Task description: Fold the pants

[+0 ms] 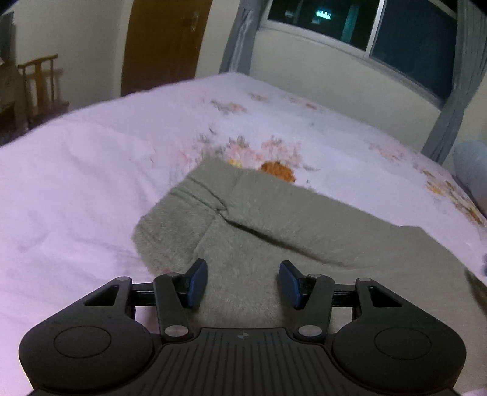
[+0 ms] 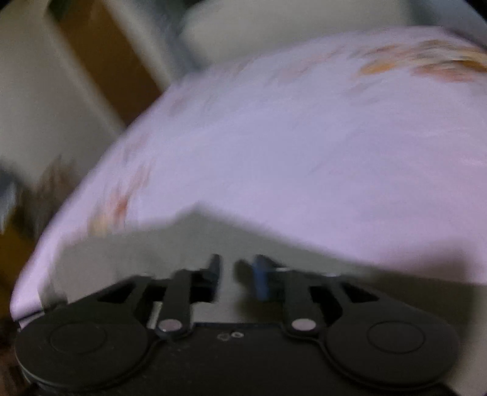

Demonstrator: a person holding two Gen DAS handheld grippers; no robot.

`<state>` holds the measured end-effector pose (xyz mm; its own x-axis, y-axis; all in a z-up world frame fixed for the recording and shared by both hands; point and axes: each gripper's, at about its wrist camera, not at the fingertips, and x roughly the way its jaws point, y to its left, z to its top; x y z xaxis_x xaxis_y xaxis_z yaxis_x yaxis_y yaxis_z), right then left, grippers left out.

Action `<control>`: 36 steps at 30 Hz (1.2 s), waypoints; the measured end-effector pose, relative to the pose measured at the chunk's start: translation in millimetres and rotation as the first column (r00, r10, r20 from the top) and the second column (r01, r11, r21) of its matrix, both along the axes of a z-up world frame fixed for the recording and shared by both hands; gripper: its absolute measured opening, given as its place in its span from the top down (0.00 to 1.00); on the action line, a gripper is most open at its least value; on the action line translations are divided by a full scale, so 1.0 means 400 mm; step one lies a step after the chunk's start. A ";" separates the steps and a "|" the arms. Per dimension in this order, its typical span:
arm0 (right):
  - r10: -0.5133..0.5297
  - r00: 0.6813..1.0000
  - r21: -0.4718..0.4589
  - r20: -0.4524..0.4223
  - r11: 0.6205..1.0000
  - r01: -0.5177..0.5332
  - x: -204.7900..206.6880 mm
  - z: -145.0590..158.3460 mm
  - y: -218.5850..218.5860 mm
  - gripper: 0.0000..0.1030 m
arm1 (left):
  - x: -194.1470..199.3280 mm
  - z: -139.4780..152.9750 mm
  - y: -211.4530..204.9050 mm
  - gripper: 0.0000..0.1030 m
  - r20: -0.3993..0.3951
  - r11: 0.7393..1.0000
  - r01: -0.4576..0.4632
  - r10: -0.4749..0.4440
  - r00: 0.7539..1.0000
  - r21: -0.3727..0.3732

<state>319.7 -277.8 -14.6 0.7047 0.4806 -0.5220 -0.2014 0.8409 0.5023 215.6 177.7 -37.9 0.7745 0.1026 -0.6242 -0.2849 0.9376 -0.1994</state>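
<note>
Grey-green fleece pants (image 1: pixel 274 225) lie partly folded on a bed, with one leg doubled over along a diagonal crease. My left gripper (image 1: pixel 243 281) hovers over the near part of the pants with its blue pads wide apart and nothing between them. In the blurred right wrist view the pants (image 2: pixel 152 252) fill the lower frame. My right gripper (image 2: pixel 236 275) is over them with its fingers a narrow gap apart; the blur hides whether cloth is pinched.
The bed sheet (image 1: pixel 91 170) is pale lilac with a floral print. A wooden chair (image 1: pixel 39 88) and brown door (image 1: pixel 164 42) stand beyond the far left edge. A window (image 1: pixel 365 27) and grey curtains (image 1: pixel 456 100) are behind. A light blue pillow (image 1: pixel 471 173) lies at the right.
</note>
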 end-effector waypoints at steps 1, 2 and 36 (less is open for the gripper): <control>-0.046 0.999 0.052 0.028 0.998 0.045 -0.045 0.017 -0.083 0.66 | -0.018 0.019 -0.014 0.47 0.015 1.000 -0.011 0.011 1.000 0.013; -0.105 0.993 0.088 0.046 0.991 0.100 -0.096 0.027 -0.157 0.62 | -0.035 0.039 -0.038 0.41 0.039 1.000 -0.002 0.001 0.999 0.020; -0.110 0.983 0.153 -0.147 0.979 0.132 -0.456 -0.081 -0.379 0.45 | -0.179 0.032 -0.645 0.25 0.032 0.931 0.363 -0.364 0.931 0.051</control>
<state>137.2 -429.4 -46.9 0.6895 0.4821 -0.5405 -0.0229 0.7604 0.6490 144.1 -80.4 -25.2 0.7883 -0.1646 -0.5929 0.0845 0.9834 -0.1607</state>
